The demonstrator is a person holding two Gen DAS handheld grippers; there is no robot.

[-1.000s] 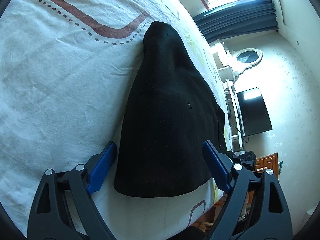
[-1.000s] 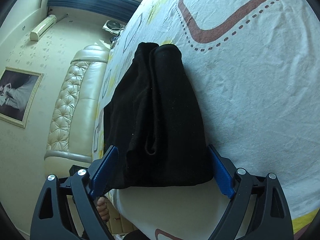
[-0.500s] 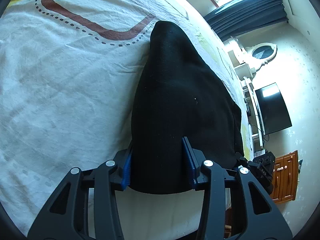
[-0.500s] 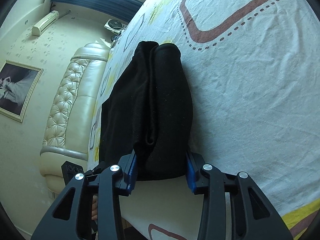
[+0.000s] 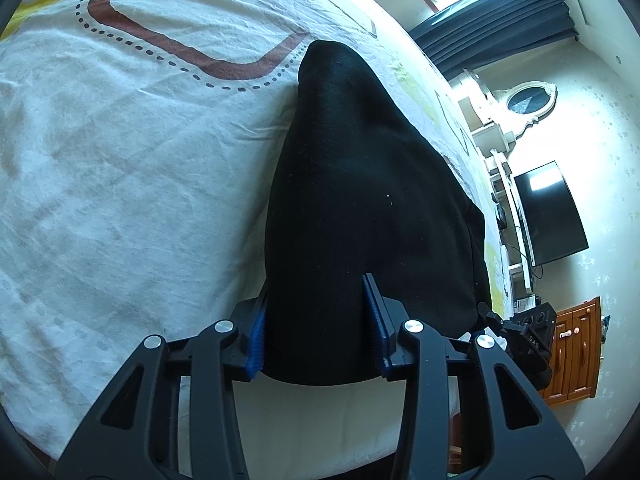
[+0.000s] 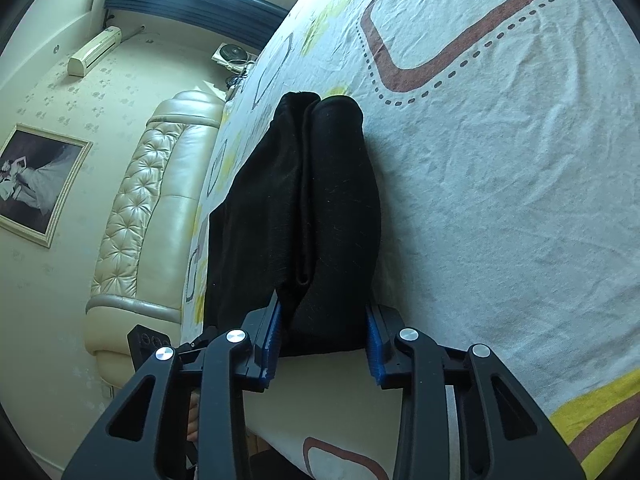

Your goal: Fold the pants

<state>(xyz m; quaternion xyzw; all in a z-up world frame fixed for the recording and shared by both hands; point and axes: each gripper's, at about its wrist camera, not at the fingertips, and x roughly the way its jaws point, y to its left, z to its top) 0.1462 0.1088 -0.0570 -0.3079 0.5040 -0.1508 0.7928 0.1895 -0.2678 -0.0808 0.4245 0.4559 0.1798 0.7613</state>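
Your left gripper [image 5: 318, 330] and your right gripper [image 6: 322, 342] have just squeezed in, and each one now pinches the near edge of the black pants [image 5: 360, 200]. The pants lie folded long on the bed [image 5: 120, 160], reaching away from you toward the window curtain [image 5: 500, 12].

Pants [image 5: 360, 220] near hem hidden between tongs; framed picture [image 6: 36, 184] subject blurred, indistinct.
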